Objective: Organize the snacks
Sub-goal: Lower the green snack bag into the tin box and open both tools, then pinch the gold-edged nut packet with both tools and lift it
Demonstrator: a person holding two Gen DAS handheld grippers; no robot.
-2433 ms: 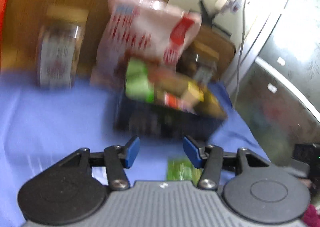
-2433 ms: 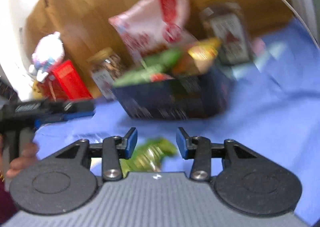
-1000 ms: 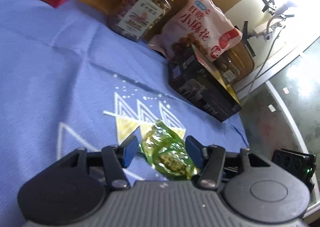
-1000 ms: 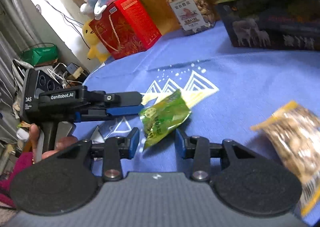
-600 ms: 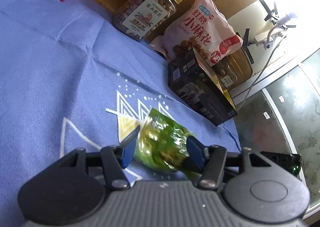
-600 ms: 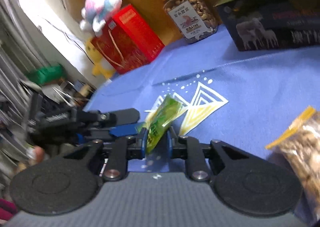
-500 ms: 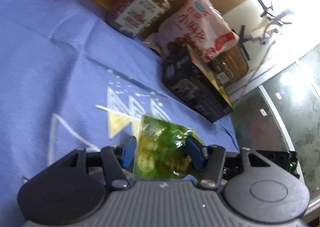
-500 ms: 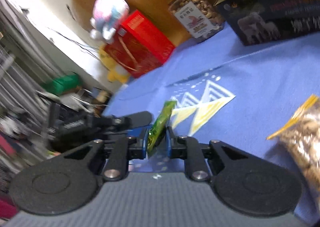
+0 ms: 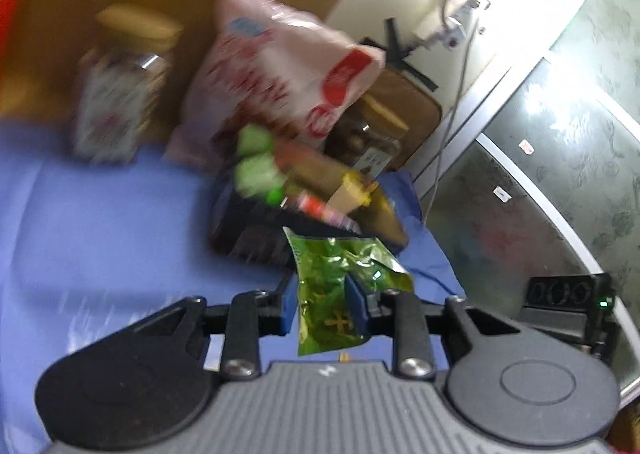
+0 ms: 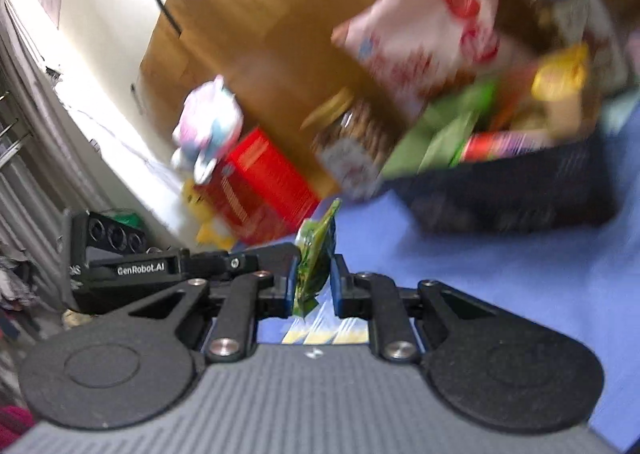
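Lifted off the blue cloth where it was lying a second ago, the green snack packet (image 9: 334,286) is now hanging above the tabletop (image 9: 100,222), pinched between the narrowed fingers (image 9: 289,304) of the left gripper (image 9: 322,304). In the left wrist view, much blurred by motion, a nut jar (image 9: 120,102) with a gold lid is standing at far left against the wooden panel, a pink-and-red snack bag (image 9: 280,82) is leaning beside it, and the dark snack box (image 9: 256,238), packed with green, red and yellow wrappers, is sitting just beyond the raised packet. The right gripper's black body (image 9: 568,302) is showing at the right edge.

In the right wrist view, the left gripper (image 10: 168,266) is reaching in from the left, with a plush toy (image 10: 208,126) sitting atop a red box (image 10: 256,190) behind it. The same packet (image 10: 314,266) is standing edge-on between the fingers (image 10: 339,286) of the right gripper (image 10: 312,286), which are drawn close on either side of it; whether they are actually clamping it cannot be told. The dark box (image 10: 516,190) is looming at right, beyond the blue cloth.
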